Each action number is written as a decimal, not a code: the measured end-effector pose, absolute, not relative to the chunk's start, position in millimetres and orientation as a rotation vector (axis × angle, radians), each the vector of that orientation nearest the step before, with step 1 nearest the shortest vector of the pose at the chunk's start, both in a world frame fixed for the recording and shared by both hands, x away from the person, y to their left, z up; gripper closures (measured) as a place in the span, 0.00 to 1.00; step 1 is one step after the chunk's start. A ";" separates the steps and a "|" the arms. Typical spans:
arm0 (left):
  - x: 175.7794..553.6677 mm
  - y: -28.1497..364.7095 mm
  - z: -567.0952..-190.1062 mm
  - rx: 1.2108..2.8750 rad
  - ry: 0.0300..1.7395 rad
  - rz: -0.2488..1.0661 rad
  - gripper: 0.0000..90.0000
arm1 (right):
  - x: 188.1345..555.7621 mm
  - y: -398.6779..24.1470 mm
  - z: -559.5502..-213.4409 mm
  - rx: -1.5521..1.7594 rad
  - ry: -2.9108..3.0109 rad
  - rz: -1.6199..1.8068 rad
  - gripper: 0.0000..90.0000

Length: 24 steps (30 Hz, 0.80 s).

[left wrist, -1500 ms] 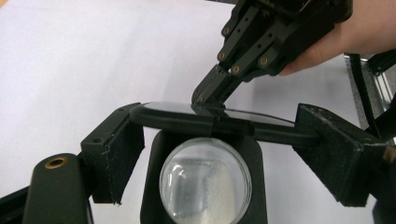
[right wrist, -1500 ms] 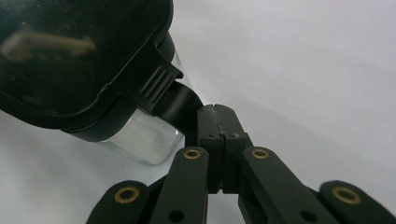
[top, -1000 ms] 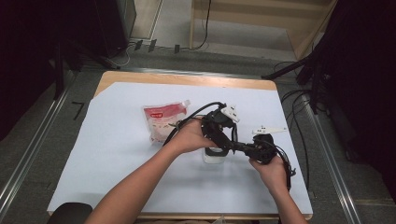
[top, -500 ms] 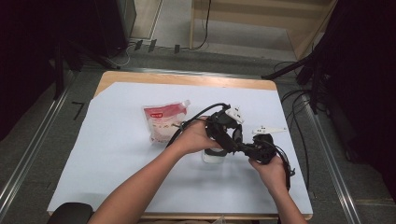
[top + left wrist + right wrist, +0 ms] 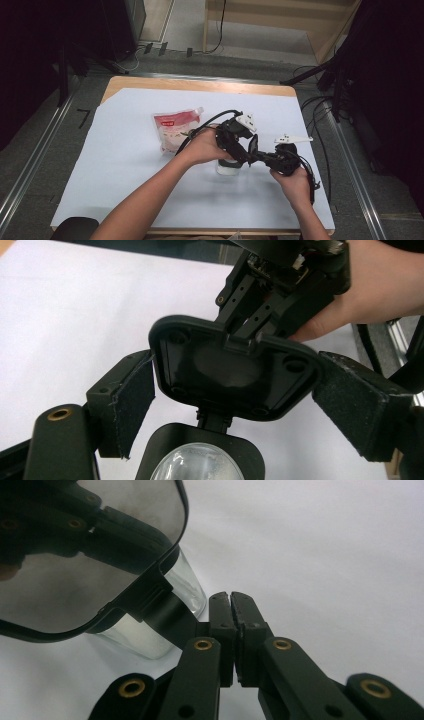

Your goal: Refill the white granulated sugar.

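While both grippers meet at centre-right, table (image 5: 125, 165): white sheet on top.
Pouch (image 5: 175, 127): red-white, lies flat, left of the hands, just beside left hand.
L gripper (image 5: 235, 382): above jar, jaws wide, pads at both side edges of lid; can't tell if pressing.
R gripper (image 5: 231, 600): jaws narrow, pinched on lid's black tab.
Jar (image 5: 229, 168): clear glass, upright, near-centre, under L gripper.
Lid (image 5: 235, 365): black, flipped up.

Both forearms bare, no sleeves. Left claw (image 5: 248, 148): matte black body, white three-cornered plate on top, black cable trailing; frayed black pads (image 5: 134, 400) on its jaws. Right claw (image 5: 232, 605): black linkage arms with brass-coloured rivets, white plate, black cable.
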<state>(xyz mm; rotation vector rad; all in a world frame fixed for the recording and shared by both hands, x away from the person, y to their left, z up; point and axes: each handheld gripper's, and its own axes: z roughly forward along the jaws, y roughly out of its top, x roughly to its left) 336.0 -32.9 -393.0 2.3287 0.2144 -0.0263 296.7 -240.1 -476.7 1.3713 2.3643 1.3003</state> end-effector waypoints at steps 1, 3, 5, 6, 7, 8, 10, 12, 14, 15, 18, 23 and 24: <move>336.1 -30.8 -390.5 2.331 0.219 -0.027 0.21 | 296.5 -241.5 -476.2 1.369 2.362 1.299 0.98; 334.7 -28.0 -388.1 2.324 0.225 -0.018 0.21 | 294.8 -244.3 -474.4 1.382 2.353 1.305 0.96; 334.1 -22.9 -384.4 2.332 0.225 -0.024 0.21 | 292.5 -247.3 -472.4 1.385 2.354 1.310 0.94; 333.7 -19.9 -382.9 2.327 0.236 -0.036 0.21 | 291.5 -247.7 -472.1 1.387 2.355 1.315 0.93; 333.5 -15.5 -380.7 2.323 0.258 -0.053 0.21 | 287.0 -248.1 -472.1 1.375 2.359 1.313 0.90; 333.8 -12.8 -379.8 2.317 0.263 -0.058 0.21 | 285.4 -247.8 -472.4 1.370 2.367 1.316 0.89; 333.7 -10.2 -378.6 2.314 0.272 -0.069 0.23 | 279.7 -246.1 -471.9 1.354 2.388 1.307 0.87; 333.9 -2.1 -376.1 2.308 0.299 -0.102 0.27 | 273.4 -243.7 -470.2 1.338 2.407 1.302 0.84; 334.1 0.1 -375.5 2.306 0.305 -0.105 0.28 | 271.4 -243.0 -469.6 1.334 2.412 1.301 0.84; 334.2 7.1 -374.1 2.291 0.330 -0.126 0.31 | 266.2 -241.5 -467.7 1.323 2.422 1.307 0.82; 333.8 17.2 -373.5 2.283 0.358 -0.149 0.36 | 256.7 -237.6 -465.4 1.310 2.436 1.329 0.80; 330.1 32.8 -374.8 2.290 0.400 -0.144 0.43 | 236.5 -228.3 -459.6 1.224 2.455 1.347 0.79; 329.2 36.2 -374.8 2.285 0.408 -0.142 0.44 | 233.0 -225.6 -459.4 1.203 2.464 1.348 0.78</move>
